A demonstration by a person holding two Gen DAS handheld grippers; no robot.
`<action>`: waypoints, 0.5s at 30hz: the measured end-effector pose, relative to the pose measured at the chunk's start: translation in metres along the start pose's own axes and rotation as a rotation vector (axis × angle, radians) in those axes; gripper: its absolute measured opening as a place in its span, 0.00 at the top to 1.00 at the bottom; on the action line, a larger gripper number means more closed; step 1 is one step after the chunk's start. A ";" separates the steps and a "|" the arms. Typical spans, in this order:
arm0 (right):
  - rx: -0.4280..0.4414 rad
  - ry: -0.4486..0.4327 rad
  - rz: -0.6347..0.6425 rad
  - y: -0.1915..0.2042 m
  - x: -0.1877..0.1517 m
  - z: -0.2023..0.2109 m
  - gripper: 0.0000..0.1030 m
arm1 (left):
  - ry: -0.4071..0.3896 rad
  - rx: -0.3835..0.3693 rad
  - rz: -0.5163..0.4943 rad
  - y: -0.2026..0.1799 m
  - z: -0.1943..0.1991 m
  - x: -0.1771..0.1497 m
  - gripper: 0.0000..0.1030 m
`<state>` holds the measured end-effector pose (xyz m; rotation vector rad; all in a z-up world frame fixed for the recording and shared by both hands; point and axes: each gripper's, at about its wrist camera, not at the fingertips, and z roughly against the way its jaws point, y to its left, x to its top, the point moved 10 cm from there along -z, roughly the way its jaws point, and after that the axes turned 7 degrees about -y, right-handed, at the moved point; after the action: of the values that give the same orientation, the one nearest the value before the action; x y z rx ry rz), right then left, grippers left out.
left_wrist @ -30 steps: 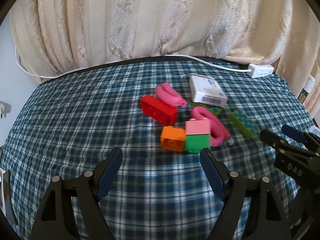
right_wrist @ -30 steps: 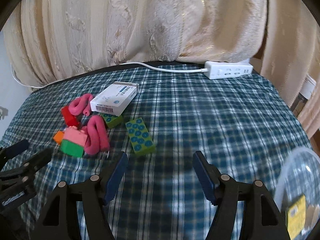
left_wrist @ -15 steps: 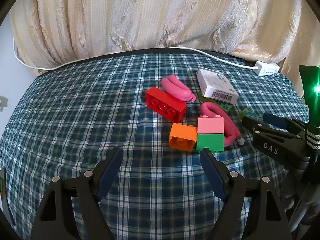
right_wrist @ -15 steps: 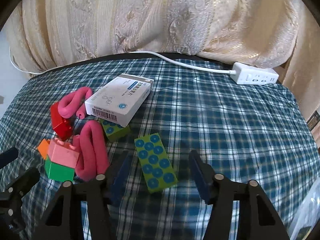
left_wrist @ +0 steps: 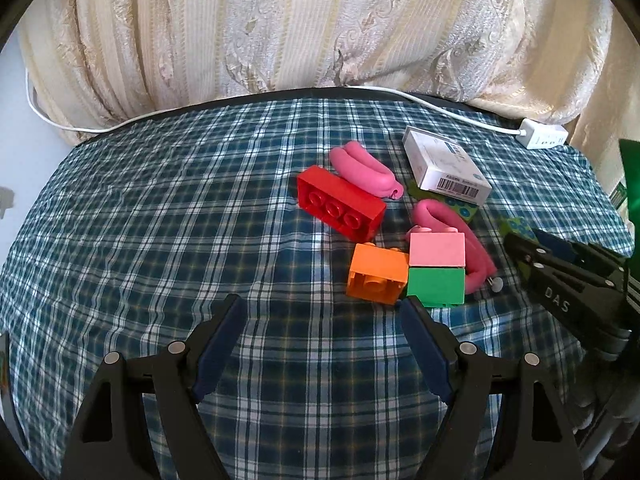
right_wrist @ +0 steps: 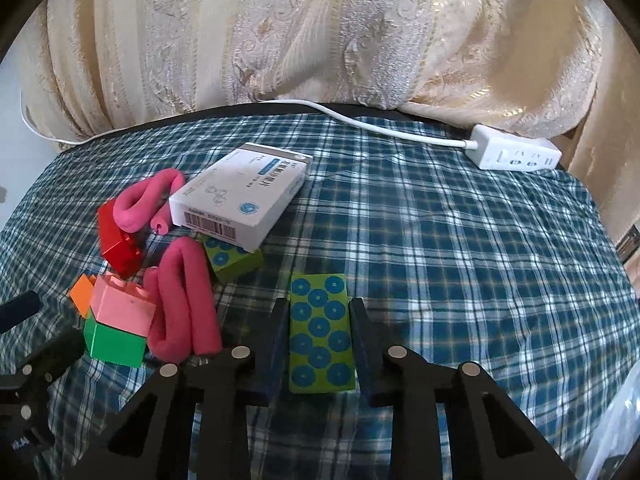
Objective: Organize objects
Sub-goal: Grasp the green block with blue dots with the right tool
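**Step in hand: gripping the green dotted block with the right tongs**

Your right gripper (right_wrist: 318,340) has its two fingers drawn in against the long sides of the green dotted block (right_wrist: 320,332). The block lies flat on the plaid tablecloth (right_wrist: 460,260), near the front edge and just right of the toy pile. The fingers appear to touch both sides, so treat the block as pinched, though it is not lifted.

Your left gripper (left_wrist: 320,344) is spread wide and holds nothing. It hangs above the cloth on the near side of the orange block (left_wrist: 376,274) and the pink-on-green stack (left_wrist: 437,268).

Other items in reach: the red block (left_wrist: 340,208), two pink foam rollers (right_wrist: 184,304), and the white carton (right_wrist: 244,192), which rests partly on a second green dotted block (right_wrist: 232,258).

**Next move**

- Confirm that the pinch is firm, then lift straight up. The near roller lies just left of the right tongs; avoid dragging it.
- A clear container shows at the lower right edge of the right view; this may be the drop point, but that is a judgement only.

**Change from the earlier frames**

- One second ago the right tongs were wide open, short of the block. Half a second ago they straddled it loosely. Now they are closed onto it.
- The left tongs have kept their spread and have edged closer to the pile.
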<state>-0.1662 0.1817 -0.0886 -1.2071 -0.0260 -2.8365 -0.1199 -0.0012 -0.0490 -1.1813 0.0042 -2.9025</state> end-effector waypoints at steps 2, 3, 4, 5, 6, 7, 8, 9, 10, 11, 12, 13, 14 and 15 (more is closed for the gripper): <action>-0.007 0.000 -0.009 -0.004 -0.003 0.003 0.70 | 0.000 -0.002 0.000 0.000 0.000 0.000 0.22; -0.009 0.001 -0.013 -0.006 -0.004 0.004 0.70 | 0.000 -0.003 0.001 0.000 0.000 0.000 0.22; -0.011 0.002 -0.017 -0.008 -0.006 0.006 0.70 | 0.000 -0.002 0.000 0.000 0.000 0.000 0.22; -0.013 0.003 -0.022 -0.010 -0.008 0.008 0.70 | 0.000 -0.002 -0.001 0.000 0.000 0.000 0.22; -0.015 0.003 -0.027 -0.012 -0.010 0.010 0.70 | 0.000 -0.002 0.000 0.000 0.000 0.000 0.22; -0.017 0.004 -0.032 -0.014 -0.012 0.012 0.70 | 0.000 -0.003 0.000 0.000 0.000 0.000 0.22; -0.013 0.006 -0.033 -0.015 -0.014 0.014 0.70 | 0.000 -0.004 0.001 0.001 0.000 0.000 0.22; -0.013 0.006 -0.040 -0.016 -0.016 0.017 0.70 | 0.000 -0.003 0.002 0.001 0.000 0.000 0.22; -0.013 0.006 -0.046 -0.018 -0.018 0.019 0.70 | 0.000 -0.002 0.002 0.001 0.000 0.000 0.22; -0.013 0.007 -0.053 -0.019 -0.020 0.021 0.70 | 0.002 -0.001 0.004 0.002 -0.001 0.000 0.22; -0.011 0.009 -0.064 -0.020 -0.023 0.024 0.70 | 0.008 0.000 0.007 0.003 -0.003 -0.001 0.22; -0.009 0.009 -0.070 -0.021 -0.025 0.026 0.70 | 0.013 0.001 0.009 0.005 -0.004 -0.001 0.22; -0.005 0.010 -0.081 -0.021 -0.027 0.028 0.70 | 0.020 0.005 0.012 0.006 -0.006 -0.001 0.22; -0.002 0.009 -0.089 -0.022 -0.029 0.031 0.70 | 0.025 0.011 0.014 0.008 -0.009 -0.002 0.22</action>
<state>-0.1254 0.2061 -0.0881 -1.2230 -0.0786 -2.9190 -0.1247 -0.0095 -0.0563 -1.1381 -0.0037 -2.9007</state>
